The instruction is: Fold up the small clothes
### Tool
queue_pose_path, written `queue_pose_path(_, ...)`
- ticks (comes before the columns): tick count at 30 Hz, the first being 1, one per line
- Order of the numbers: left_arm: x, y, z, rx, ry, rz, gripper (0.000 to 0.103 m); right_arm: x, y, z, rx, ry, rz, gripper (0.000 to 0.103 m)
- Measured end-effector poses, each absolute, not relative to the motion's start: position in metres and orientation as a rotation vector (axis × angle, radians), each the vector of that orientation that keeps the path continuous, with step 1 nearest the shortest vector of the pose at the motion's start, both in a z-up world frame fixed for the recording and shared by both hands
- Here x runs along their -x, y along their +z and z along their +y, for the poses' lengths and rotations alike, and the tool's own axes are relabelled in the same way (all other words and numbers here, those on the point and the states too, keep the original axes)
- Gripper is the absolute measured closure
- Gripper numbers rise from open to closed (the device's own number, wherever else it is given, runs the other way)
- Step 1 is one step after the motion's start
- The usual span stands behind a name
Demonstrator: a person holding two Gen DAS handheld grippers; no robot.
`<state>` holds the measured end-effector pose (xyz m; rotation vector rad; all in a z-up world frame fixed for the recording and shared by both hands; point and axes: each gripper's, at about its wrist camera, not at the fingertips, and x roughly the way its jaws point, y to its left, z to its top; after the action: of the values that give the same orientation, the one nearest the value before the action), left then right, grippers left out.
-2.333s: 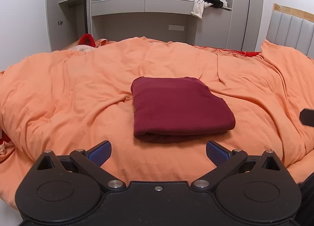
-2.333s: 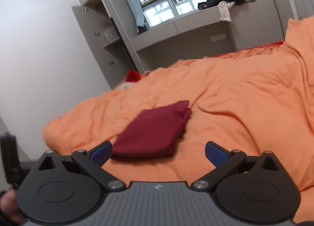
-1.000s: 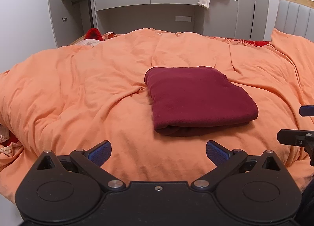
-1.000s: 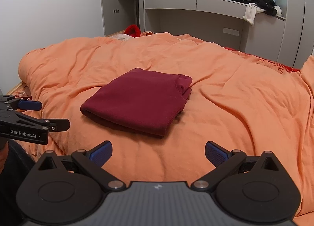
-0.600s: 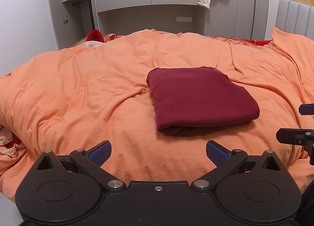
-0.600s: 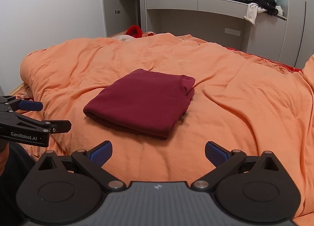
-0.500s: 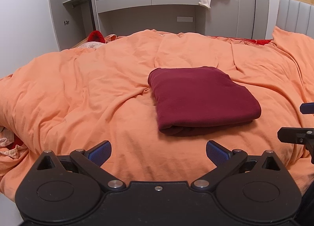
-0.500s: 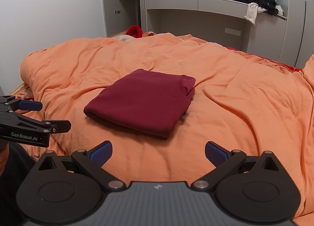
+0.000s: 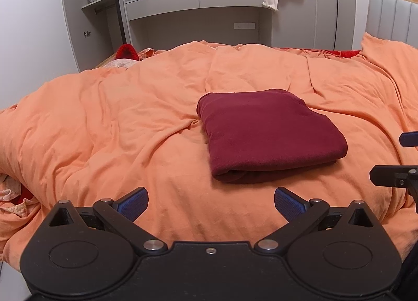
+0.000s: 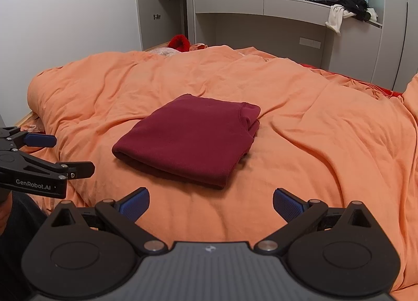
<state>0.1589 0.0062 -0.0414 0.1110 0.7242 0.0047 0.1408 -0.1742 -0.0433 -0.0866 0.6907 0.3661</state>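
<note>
Both tongs, left tongs (image 9: 211,203) and right tongs (image 10: 211,203), gape wide, empty. Folded maroon garment (image 9: 269,131) lies beyond them on orange duvet (image 9: 104,123), right-of-centre for left, nearly equidistant.

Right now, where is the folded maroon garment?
The folded maroon garment lies flat on the orange duvet, right of centre in the left wrist view and near centre in the right wrist view, ahead of both open grippers and touching neither.

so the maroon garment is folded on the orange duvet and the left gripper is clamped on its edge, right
Not quite. The maroon garment is folded on the orange duvet, but the left gripper is open and clear of it, as the left wrist view shows.
</note>
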Motion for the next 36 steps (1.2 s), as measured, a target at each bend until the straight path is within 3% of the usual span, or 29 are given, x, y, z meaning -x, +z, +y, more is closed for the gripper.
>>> queue_pose_path(36,-0.1616,-0.0419,0.0077,-0.117,0.02,0.725,0.001,-0.1413,-0.0419,-0.1761,0.077,0.365,0.681,0.0)
